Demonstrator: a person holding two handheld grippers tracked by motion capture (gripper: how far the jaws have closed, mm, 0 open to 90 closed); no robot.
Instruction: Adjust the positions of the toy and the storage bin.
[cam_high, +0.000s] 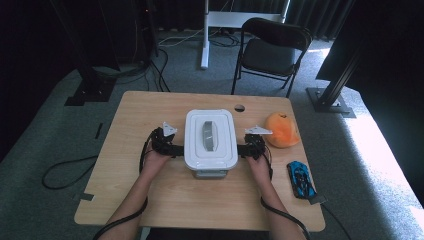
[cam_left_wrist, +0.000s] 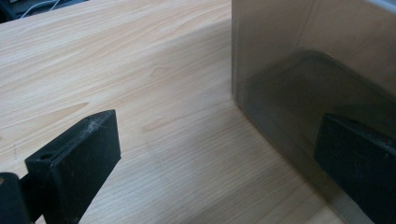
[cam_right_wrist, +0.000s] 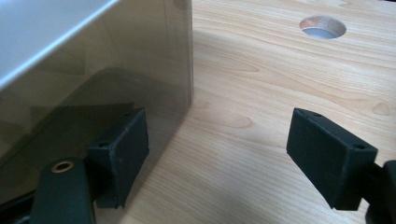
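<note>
Wooden table (cam_high: 150, 200), grey carpet (cam_high: 45, 135), folding chair (cam_high: 272, 50) behind.

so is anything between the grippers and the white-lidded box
Nothing visible. The left gripper and right gripper flank the box, jaws open on bare table right beside its clear walls.

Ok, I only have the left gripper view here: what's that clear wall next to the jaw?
Observer: The side of a storage box. The high view shows its white lid with a grey handle.
Operator: Where is the other gripper?
Observer: The right gripper is at the box's opposite side, jaws open, one jaw close beside the wall.
Operator: Anything else on the table?
Observer: An orange soft thing and a blue toy car, both to the box's right.
</note>
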